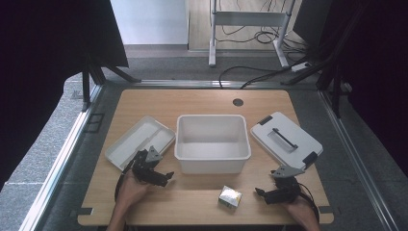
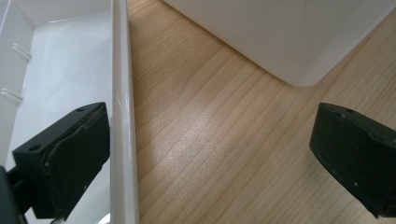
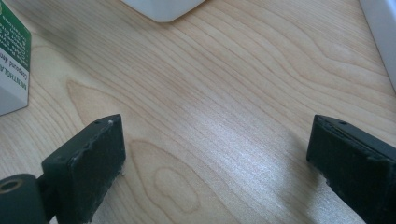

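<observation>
Wooden table [image 1: 202,103], grey floor around it, cables and a stand at the back. White bin [image 1: 212,143] sits mid-table, empty. Shallow tray [image 1: 139,141] lies left of it, lid [image 1: 286,139] with a dark handle right of it. Small box [image 1: 230,197], green print on one side, lies at the front edge, near the right gripper [image 1: 263,193], not touching it. That gripper's jaws are spread wide over bare wood. Left gripper [image 1: 164,177] hangs just in front of the tray, jaws also wide, nothing between them; in the left gripper view one jaw overlaps the tray rim.
</observation>
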Available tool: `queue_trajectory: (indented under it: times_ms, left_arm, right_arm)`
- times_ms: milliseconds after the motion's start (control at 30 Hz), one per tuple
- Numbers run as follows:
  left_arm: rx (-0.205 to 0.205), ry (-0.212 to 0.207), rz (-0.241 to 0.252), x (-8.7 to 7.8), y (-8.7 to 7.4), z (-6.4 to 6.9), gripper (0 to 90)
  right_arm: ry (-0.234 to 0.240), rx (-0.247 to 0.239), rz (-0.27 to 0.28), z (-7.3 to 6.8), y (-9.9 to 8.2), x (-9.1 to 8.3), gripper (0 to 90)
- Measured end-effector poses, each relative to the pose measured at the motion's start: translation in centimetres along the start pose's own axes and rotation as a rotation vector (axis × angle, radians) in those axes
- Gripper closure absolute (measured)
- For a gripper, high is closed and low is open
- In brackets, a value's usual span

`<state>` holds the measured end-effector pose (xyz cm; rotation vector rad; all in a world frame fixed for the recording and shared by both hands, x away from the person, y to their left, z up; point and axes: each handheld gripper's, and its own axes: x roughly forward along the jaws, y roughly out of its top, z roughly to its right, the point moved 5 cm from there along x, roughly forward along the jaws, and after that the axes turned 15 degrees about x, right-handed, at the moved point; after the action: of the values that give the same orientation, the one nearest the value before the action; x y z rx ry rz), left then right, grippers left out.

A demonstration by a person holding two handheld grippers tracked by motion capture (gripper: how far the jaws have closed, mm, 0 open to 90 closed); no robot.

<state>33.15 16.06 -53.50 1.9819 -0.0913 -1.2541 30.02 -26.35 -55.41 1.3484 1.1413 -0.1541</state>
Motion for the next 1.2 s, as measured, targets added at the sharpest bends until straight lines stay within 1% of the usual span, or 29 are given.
queue_trajectory:
  times_ms: [100,167,200,233,367,400,433,467,500,633,667,700,733,767,833,867,900,933,967,1033,1067,1100,1167,1200]
  left_arm:
    - [-0.008,0.008,0.001,-0.2,-0.2,-0.3,0.0]
    - [-0.009,0.008,0.001,-0.3,-0.3,-0.4,0.0]
    - [-0.01,0.006,0.001,-0.3,-0.3,-0.5,0.0]
    - [-0.011,0.006,0.002,-0.3,-0.4,-0.5,0.0]
    - [-0.007,0.008,0.0,-0.4,-0.4,-0.4,0.0]
    - [-0.007,0.008,0.0,-0.4,-0.4,-0.4,0.0]
    - [-0.007,0.01,0.002,-0.4,-0.4,-0.4,0.0]
    - [-0.007,0.01,0.002,-0.4,-0.4,-0.4,0.0]
    - [-0.009,0.009,0.003,-0.4,-0.4,-0.5,0.0]
    - [-0.01,-0.001,-0.001,-0.4,-0.4,-0.4,0.0]
    - [-0.01,-0.001,-0.001,-0.4,-0.4,-0.4,0.0]
    - [-0.013,0.0,-0.003,-0.5,-0.5,-0.5,0.0]
    - [-0.013,0.0,-0.003,-0.5,-0.5,-0.5,0.0]
    - [-0.016,-0.002,-0.002,-0.5,-0.5,-0.5,0.0]
    - [-0.017,-0.002,-0.004,-0.5,-0.6,-0.6,0.0]
    - [-0.017,-0.002,-0.004,-0.5,-0.6,-0.6,0.0]
    - [-0.02,-0.004,-0.007,-0.5,-0.6,-0.6,0.0]
    - [-0.02,-0.004,-0.007,-0.5,-0.6,-0.6,0.0]
    - [-0.019,-0.002,-0.011,-0.6,-0.7,-0.6,0.0]
    - [-0.02,-0.003,-0.01,-0.7,-0.7,-0.6,0.0]
    - [-0.02,-0.003,-0.01,-0.7,-0.7,-0.6,0.0]
    - [-0.019,-0.001,-0.007,-0.7,-0.7,-0.6,0.0]
    - [-0.019,-0.002,-0.008,-0.8,-0.7,-0.6,0.0]
    - [-0.019,-0.003,-0.008,-0.8,-0.7,-0.6,0.0]
  right_arm:
    - [-0.006,-0.009,-0.026,-0.2,0.1,-0.1,2.6]
    - [-0.006,-0.014,-0.027,-0.3,0.2,-0.2,2.6]
    - [-0.002,-0.017,-0.026,-0.4,0.2,-0.4,2.6]
    - [0.014,-0.01,-0.022,-0.7,0.4,-0.7,2.7]
    - [0.04,-0.032,-0.021,-1.6,0.9,-1.6,3.1]
    - [0.04,-0.032,-0.021,-1.6,0.9,-1.6,3.1]
    - [0.049,-0.048,-0.03,-2.2,1.1,-2.0,3.2]
    - [0.049,-0.048,-0.03,-2.2,1.1,-2.0,3.2]
    - [0.064,-0.059,-0.04,-2.9,1.4,-2.4,3.8]
    - [0.106,-0.079,-0.075,-4.4,1.8,-2.8,4.0]
    - [0.106,-0.079,-0.075,-4.4,1.8,-2.8,4.0]
    - [0.123,-0.086,-0.084,-5.1,2.0,-3.0,4.1]
    - [0.123,-0.086,-0.084,-5.1,2.0,-3.0,4.1]
    - [0.146,-0.096,-0.094,-6.0,2.3,-3.2,4.1]
    - [0.166,-0.117,-0.105,-6.9,2.5,-3.2,4.1]
    - [0.166,-0.117,-0.105,-6.9,2.5,-3.2,4.1]
    - [0.184,-0.14,-0.117,-7.8,2.8,-3.1,4.1]
    - [0.184,-0.14,-0.117,-7.8,2.8,-3.1,4.1]
    - [0.2,-0.163,-0.132,-8.8,3.0,-2.9,4.1]
    - [0.217,-0.19,-0.148,-9.8,3.3,-2.5,4.1]
    - [0.217,-0.19,-0.148,-9.8,3.3,-2.5,4.1]
    - [0.228,-0.209,-0.174,-10.7,3.4,-1.8,4.2]
    - [0.232,-0.221,-0.209,-11.4,3.4,-1.0,4.7]
    - [0.232,-0.221,-0.209,-11.4,3.4,-1.0,4.7]
